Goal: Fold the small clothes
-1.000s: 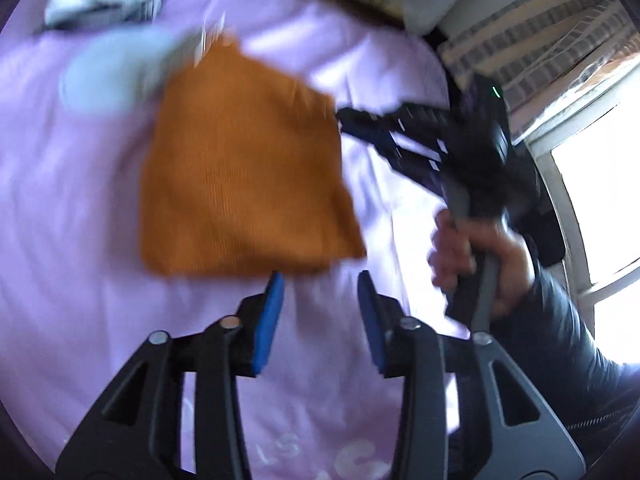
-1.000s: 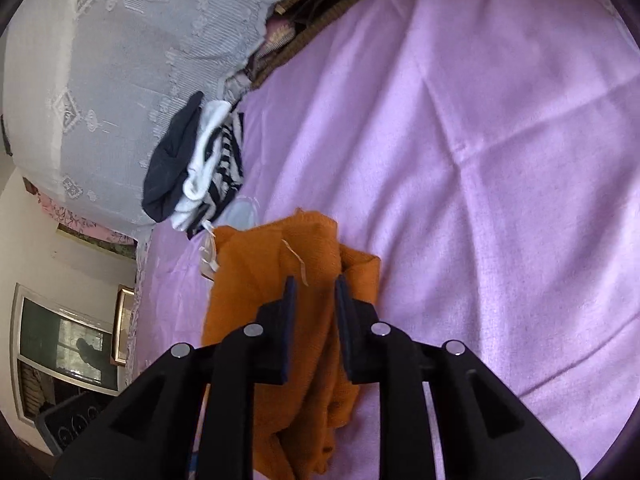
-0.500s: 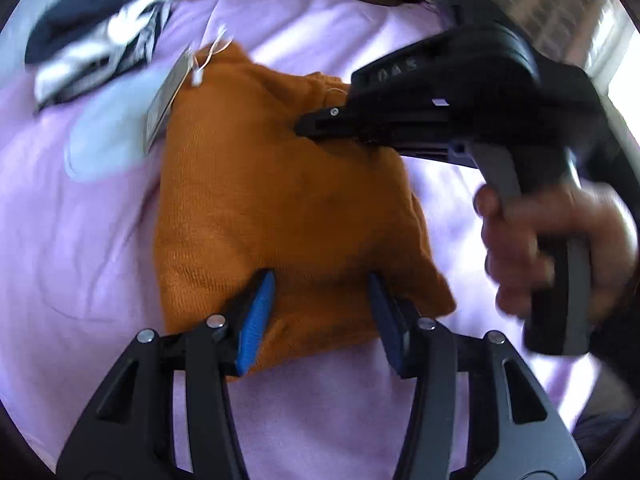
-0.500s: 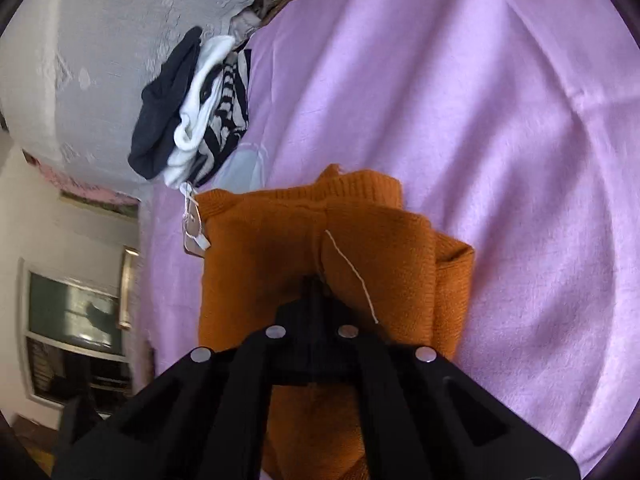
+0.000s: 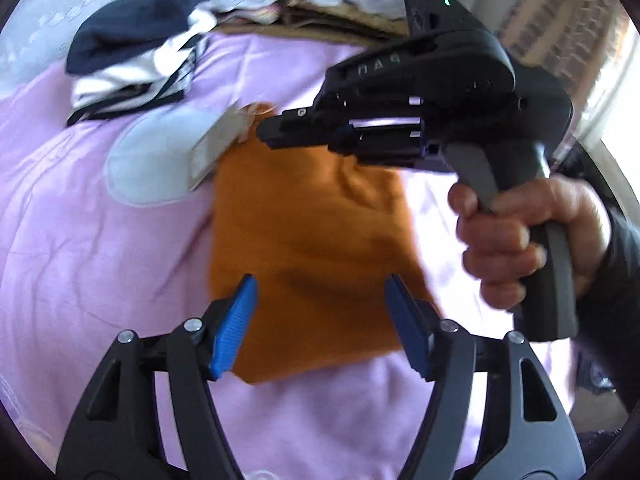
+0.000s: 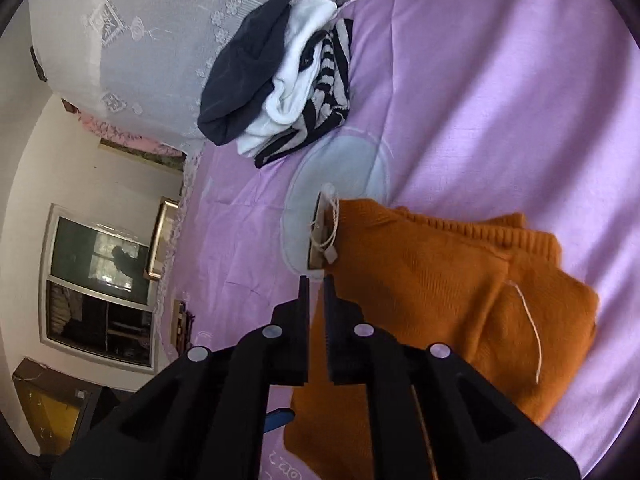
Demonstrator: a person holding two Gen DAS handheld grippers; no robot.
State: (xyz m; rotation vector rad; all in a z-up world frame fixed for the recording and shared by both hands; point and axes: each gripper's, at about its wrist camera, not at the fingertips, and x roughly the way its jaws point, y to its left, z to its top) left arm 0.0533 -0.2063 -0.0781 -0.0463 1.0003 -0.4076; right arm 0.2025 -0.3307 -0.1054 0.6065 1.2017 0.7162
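Orange knit garment [image 5: 308,240]: folded into a rough rectangle, lying flat on the lilac bed sheet [image 5: 80,240]. Ribbed edge and a loose pale thread visible in the right wrist view [image 6: 460,280]. A paper tag [image 6: 322,236] on white string lies at its far corner, over a pale round print [image 6: 344,160] on the sheet.

Left gripper [image 5: 320,320]: fingers spread wide, blue pads [image 5: 234,324] facing each other, nothing between them. They straddle the near edge of the garment, which shows in the gap; whether the pads touch the knit cannot be told.

Right gripper [image 6: 316,280]: fingers drawn to a narrow slit, with nothing seen clamped. Tips lie at the garment's tagged corner, just beside the tag. In the left wrist view the same tool [image 5: 420,120] reaches over the far part of the garment, gripped at its grey handle by a hand [image 5: 528,236] with a dark sleeve.

Pile of other clothes [image 6: 276,72]: navy, white and black-and-white striped pieces, heaped at the far side of the sheet, well apart from the orange garment, against a white lace cover [image 6: 160,20].
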